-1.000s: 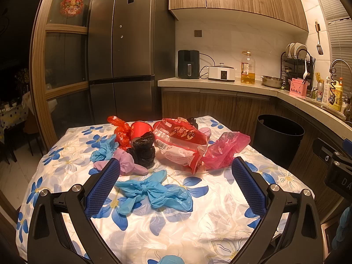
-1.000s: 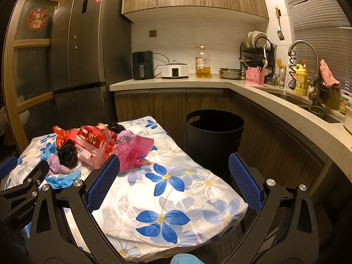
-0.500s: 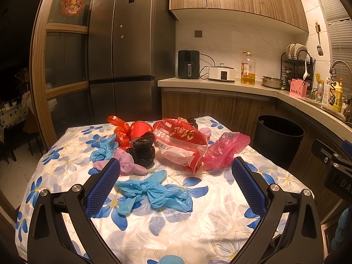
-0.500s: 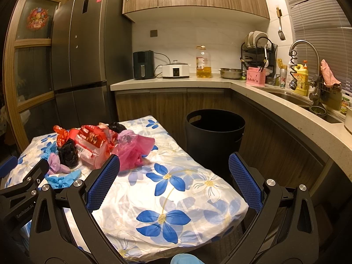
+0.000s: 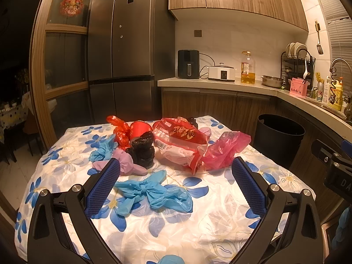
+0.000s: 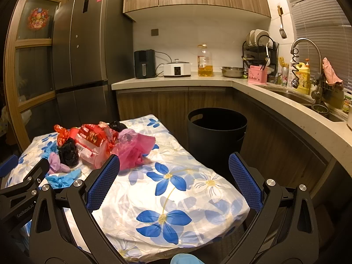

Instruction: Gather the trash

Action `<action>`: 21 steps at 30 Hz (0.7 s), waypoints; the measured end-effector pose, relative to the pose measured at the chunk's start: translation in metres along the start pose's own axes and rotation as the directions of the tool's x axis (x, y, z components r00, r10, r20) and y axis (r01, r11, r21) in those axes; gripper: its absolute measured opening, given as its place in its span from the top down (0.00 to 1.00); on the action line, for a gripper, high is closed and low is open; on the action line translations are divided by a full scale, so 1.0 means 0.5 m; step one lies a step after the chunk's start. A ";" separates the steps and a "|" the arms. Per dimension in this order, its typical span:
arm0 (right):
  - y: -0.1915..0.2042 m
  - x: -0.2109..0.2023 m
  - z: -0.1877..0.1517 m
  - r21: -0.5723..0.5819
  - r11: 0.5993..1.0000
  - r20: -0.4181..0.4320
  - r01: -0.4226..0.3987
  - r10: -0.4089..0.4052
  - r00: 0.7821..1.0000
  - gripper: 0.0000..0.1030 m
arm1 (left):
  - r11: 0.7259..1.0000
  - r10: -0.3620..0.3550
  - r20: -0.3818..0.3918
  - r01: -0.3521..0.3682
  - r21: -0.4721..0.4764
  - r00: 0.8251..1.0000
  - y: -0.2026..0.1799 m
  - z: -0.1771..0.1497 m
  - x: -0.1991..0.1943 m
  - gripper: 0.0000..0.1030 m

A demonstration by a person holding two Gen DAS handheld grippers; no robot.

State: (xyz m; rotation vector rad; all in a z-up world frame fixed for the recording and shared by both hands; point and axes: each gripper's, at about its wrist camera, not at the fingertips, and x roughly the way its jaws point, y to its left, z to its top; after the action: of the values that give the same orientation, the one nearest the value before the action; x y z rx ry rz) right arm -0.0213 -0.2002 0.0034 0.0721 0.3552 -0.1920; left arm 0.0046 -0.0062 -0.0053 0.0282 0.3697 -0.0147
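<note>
My left gripper (image 5: pixel 176 183): fingers spread wide, nothing between them, hanging over the near part of the table (image 5: pixel 220 224).
My right gripper (image 6: pixel 173 181): also spread wide and holding nothing, over the table's right corner.
Trash: all bunched at the far middle of the flowered tablecloth. Knotted blue bag (image 5: pixel 154 192) lies nearest me.
Count: two blue bags, one purple bag (image 5: pixel 127 166), one black bag (image 5: pixel 143 148), one pink bag (image 5: pixel 224 150), one big red snack wrapper (image 5: pixel 182 142), one red cup (image 5: pixel 140 127), one crinkled red bag (image 5: pixel 120 132).
Bin: one black trash bin (image 6: pixel 216 132) on the floor just beside the table's right edge, by the cabinets.
In the way: pink bag sits between my right gripper and the pile.
</note>
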 end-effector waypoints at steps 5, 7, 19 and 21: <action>-0.001 0.015 -0.004 0.002 1.000 -0.010 -0.010 0.010 1.000 0.05 | 1.000 0.017 -0.008 -0.017 -0.016 1.000 0.008 -0.002 0.010 0.05; -0.005 0.023 -0.003 0.003 1.000 -0.018 -0.014 0.014 1.000 0.05 | 0.999 0.028 -0.004 -0.028 -0.026 1.000 0.012 -0.005 0.014 0.05; 0.000 0.085 -0.016 0.007 0.996 -0.025 -0.084 0.084 0.996 0.05 | 0.995 0.100 -0.004 -0.100 -0.026 0.995 0.054 -0.043 0.052 0.05; 0.005 0.102 -0.019 0.007 0.995 -0.027 -0.104 0.104 0.994 0.05 | 0.993 0.105 -0.025 -0.106 -0.048 0.994 0.071 -0.054 0.061 0.05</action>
State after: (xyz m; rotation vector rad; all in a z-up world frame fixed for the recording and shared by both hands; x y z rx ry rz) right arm 0.0230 -0.2058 -0.0234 0.0990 0.3773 -0.0891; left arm 0.0239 0.0299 -0.0406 -0.0007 0.3900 0.0991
